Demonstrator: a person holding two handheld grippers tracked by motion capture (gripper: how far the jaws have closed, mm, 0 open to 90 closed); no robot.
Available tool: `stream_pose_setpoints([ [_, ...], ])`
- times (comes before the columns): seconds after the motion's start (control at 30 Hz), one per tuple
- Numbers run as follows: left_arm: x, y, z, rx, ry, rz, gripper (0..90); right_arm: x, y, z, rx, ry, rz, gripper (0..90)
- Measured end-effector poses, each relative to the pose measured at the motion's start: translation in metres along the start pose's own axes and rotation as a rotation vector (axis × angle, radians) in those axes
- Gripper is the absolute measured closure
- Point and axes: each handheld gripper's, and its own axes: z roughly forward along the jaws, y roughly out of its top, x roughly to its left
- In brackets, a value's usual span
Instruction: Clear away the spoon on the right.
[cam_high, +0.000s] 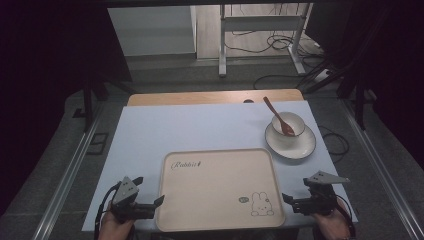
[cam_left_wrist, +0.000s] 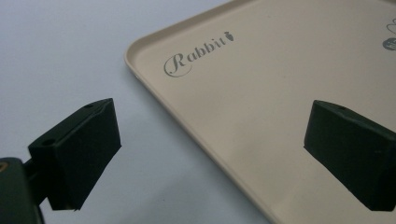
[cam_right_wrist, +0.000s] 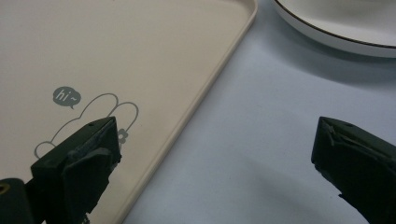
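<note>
A beige tray (cam_high: 220, 187) with "Rabbit" lettering and a bunny drawing lies at the table's near edge. My left gripper (cam_high: 148, 191) is open at the tray's left side; in the left gripper view its jaws (cam_left_wrist: 212, 130) straddle the rim of the tray (cam_left_wrist: 280, 70) without touching it. My right gripper (cam_high: 297, 192) is open at the right side, one jaw over the tray (cam_right_wrist: 116, 46) and one over the table, gripper (cam_right_wrist: 215, 140) empty. A white bowl (cam_high: 295, 120) holding a brown spoon (cam_high: 278, 116) stands on a white plate (cam_high: 290, 145) at the back right.
The white table top (cam_high: 200, 125) has a bare wooden strip (cam_high: 200, 97) along its far edge. The plate's rim (cam_right_wrist: 336, 32) lies just beyond my right gripper. Cables (cam_high: 280, 45) and a metal stand (cam_high: 222, 45) are on the floor behind the table.
</note>
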Motion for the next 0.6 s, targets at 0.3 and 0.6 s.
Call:
stream_pose_setpoints([
  [0.3,-0.0009,0.0003,0.0005,0.004,0.003,0.007,3.5,0.0001,0.0003,0.0003,0.000,0.000,-0.003,1.6],
  [0.6,-0.0013,0.0003,0.0006,0.005,0.005,0.010,3.5,-0.0006,0.0058,-0.0019,-0.034,-0.016,-0.031,1.5],
])
